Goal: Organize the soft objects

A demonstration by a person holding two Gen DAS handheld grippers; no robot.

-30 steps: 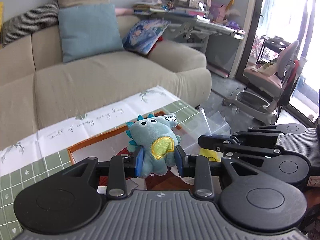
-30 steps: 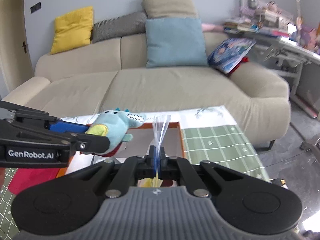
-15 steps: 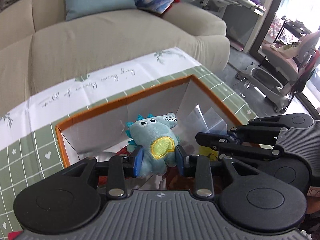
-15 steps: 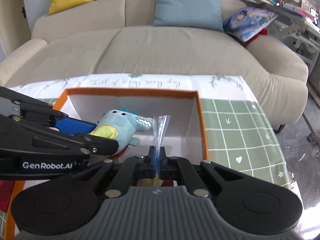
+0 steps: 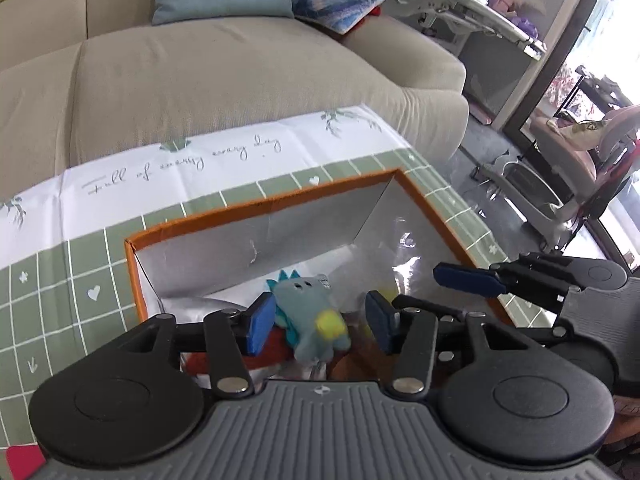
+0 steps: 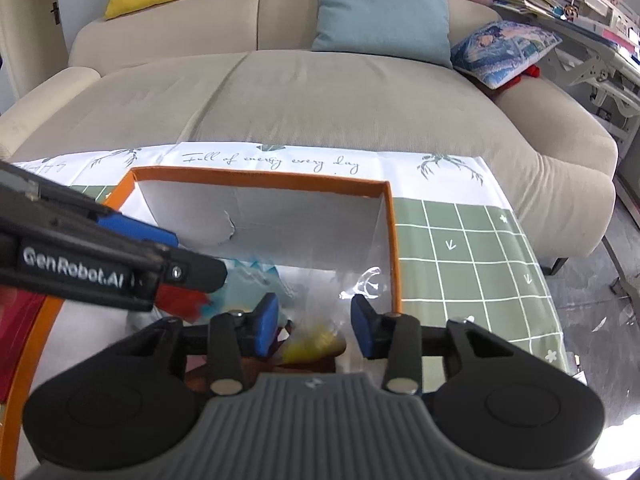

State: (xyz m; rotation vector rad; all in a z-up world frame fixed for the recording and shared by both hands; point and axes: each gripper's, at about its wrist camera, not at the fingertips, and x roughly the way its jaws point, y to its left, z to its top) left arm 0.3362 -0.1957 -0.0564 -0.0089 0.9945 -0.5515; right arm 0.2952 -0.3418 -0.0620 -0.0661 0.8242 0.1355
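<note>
A blue plush dinosaur (image 5: 312, 320) with a yellow belly patch drops loose between the spread pads of my left gripper (image 5: 320, 322), over the orange box (image 5: 256, 208). My left gripper is open. My right gripper (image 6: 314, 330) is open too, above a clear plastic bag (image 6: 360, 284) with a yellow thing (image 6: 312, 346) inside, at the right end of the box (image 6: 394, 240). The plush shows blurred in the right wrist view (image 6: 248, 280), behind the left gripper's finger. A red soft thing (image 6: 180, 300) lies in the box under it.
The box sits on a green and white checked tablecloth (image 6: 460, 248). A beige sofa (image 6: 320, 92) with a blue cushion (image 6: 384, 4) stands right behind the table. A desk (image 5: 480, 4) and a high chair (image 5: 580, 168) are off to the right.
Both grippers tipped down over the box and opened. The left let go of the plush, which now falls into the box. The right let go of the plastic bag.
</note>
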